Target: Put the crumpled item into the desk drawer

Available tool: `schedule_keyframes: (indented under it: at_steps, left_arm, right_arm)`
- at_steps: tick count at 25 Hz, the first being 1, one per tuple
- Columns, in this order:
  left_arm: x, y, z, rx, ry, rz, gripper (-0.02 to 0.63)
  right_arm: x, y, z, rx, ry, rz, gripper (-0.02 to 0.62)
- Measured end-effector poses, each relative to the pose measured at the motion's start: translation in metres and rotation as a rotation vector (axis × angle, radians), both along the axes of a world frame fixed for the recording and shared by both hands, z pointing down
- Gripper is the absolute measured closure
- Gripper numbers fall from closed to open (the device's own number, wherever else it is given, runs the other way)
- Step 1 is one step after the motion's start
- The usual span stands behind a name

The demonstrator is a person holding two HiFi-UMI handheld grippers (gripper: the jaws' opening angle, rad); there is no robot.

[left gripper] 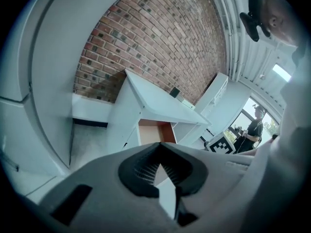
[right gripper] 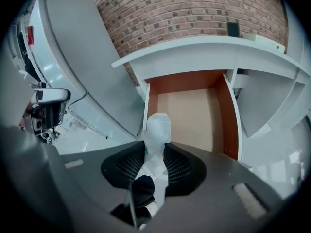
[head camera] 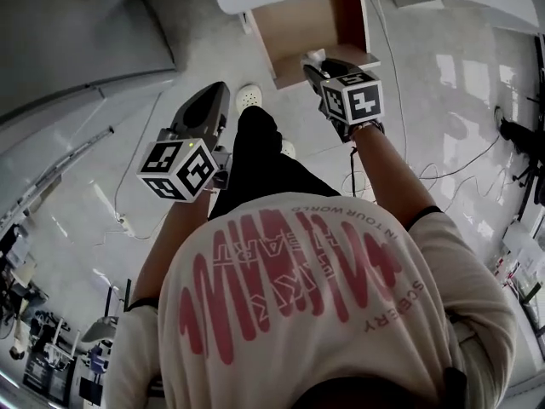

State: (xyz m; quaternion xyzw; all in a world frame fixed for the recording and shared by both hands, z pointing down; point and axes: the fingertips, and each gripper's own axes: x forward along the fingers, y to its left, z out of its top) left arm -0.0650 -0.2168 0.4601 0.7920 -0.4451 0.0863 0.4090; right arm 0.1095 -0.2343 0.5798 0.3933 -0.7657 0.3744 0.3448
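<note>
The desk drawer stands pulled open under the white desk top, its wood-coloured inside bare. My right gripper hovers over the drawer's front edge, shut on a crumpled white item. In the right gripper view the crumpled item sticks out past the jaws of the right gripper, in front of the drawer. My left gripper hangs lower left of the drawer, above the floor, shut with nothing in it. The left gripper faces the drawer from a distance.
The white desk top overhangs the drawer, with a brick wall behind it. A large grey curved panel stands to the left. Cables trail over the pale floor at right. Another person stands far off.
</note>
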Motion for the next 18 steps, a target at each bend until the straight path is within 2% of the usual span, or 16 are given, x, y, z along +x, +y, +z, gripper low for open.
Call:
schedule_keyframes:
  at_steps: [13, 18]
  left_arm:
    - [-0.031, -0.013, 0.035, -0.055, 0.023, -0.015, 0.603]
    - [-0.04, -0.013, 0.046, -0.079, 0.032, -0.037, 0.603]
  right_arm:
    - [-0.018, -0.043, 0.081, -0.051, 0.259, -0.344, 0.462]
    - [-0.012, -0.046, 0.101, -0.076, 0.391, -0.553, 0.462]
